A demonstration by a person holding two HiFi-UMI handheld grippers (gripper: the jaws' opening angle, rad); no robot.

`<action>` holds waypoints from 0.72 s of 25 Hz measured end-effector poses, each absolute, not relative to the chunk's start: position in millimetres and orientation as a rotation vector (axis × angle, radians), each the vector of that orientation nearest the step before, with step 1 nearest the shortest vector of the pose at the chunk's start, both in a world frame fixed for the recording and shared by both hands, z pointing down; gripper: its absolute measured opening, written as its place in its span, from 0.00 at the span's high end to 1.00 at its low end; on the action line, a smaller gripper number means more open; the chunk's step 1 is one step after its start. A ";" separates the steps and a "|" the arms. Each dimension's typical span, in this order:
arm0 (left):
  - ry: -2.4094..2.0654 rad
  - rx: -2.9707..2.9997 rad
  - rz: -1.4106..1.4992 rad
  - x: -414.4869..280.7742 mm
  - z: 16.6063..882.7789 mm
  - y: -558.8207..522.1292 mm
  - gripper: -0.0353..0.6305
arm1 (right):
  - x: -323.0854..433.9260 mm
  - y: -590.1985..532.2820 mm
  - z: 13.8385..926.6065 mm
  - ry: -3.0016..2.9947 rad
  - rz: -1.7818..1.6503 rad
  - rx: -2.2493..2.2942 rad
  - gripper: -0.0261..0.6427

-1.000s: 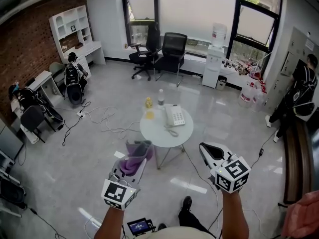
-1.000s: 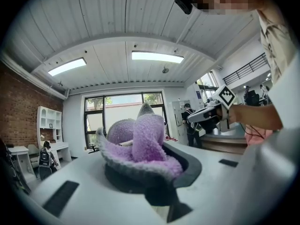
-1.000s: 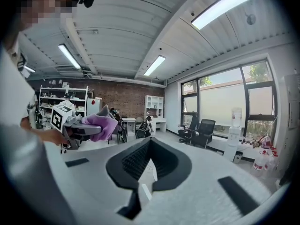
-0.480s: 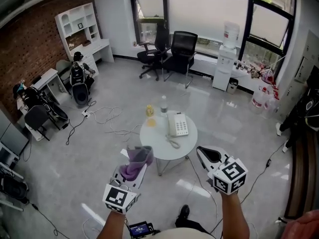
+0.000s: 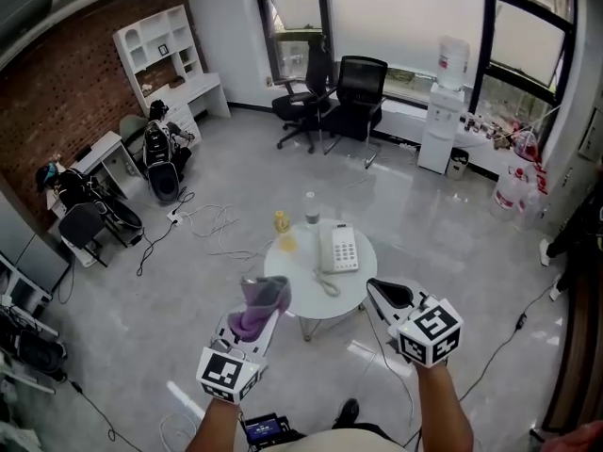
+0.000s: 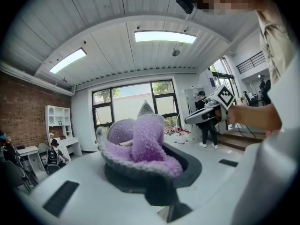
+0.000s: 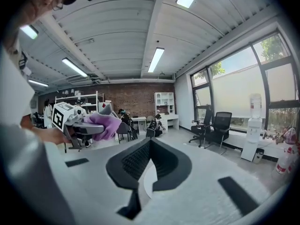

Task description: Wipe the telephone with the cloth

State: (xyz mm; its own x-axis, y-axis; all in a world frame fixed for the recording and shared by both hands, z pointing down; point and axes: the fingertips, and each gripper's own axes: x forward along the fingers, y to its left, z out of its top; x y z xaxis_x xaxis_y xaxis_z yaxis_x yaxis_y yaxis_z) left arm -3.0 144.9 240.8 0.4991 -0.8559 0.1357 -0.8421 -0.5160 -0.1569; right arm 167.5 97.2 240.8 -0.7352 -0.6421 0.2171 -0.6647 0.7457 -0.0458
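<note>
A white telephone [image 5: 338,248] with a coiled cord lies on the small round white table [image 5: 297,285] in the head view. My left gripper [image 5: 262,298] is shut on a purple cloth [image 5: 254,311] [image 6: 140,144], held in the air just left of the table's near edge. My right gripper [image 5: 379,290] [image 7: 147,149] is shut with nothing in it, hovering just off the table's near right rim. From the right gripper view I see the left gripper with the cloth [image 7: 104,124]. The left gripper view shows the right gripper [image 6: 187,121].
A yellow bottle [image 5: 281,222] and a clear bottle [image 5: 311,207] stand at the table's far side. Cables [image 5: 212,229] trail over the grey floor to the left. Two black office chairs [image 5: 339,97] and a water dispenser [image 5: 441,111] stand by the windows. A person stands far right.
The view has drifted, so the table and telephone sit closer to both grippers. The left gripper keeps hold of the cloth, and the right stays shut.
</note>
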 end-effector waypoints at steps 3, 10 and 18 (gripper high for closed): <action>1.498 -2.649 -0.327 12.4 239.8 133.8 0.83 | 179.5 87.2 244.5 -2.770 0.195 1.031 0.97; 1.465 -2.649 -0.357 32.3 240.7 108.3 0.83 | 200.2 65.9 250.3 -2.769 0.215 1.053 0.97; 1.407 -2.681 -0.301 30.1 249.6 61.4 0.83 | 200.4 39.9 263.0 -2.710 0.202 1.102 0.97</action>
State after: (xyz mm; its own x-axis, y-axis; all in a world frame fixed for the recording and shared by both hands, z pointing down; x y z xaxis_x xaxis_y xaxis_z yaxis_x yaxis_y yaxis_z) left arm 30.1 61.4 249.6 0.5540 -0.8225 0.1284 -0.8030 -0.5687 -0.1781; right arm 200.4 39.9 263.0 -0.6989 -0.6725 0.2434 -0.7011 0.7114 -0.0476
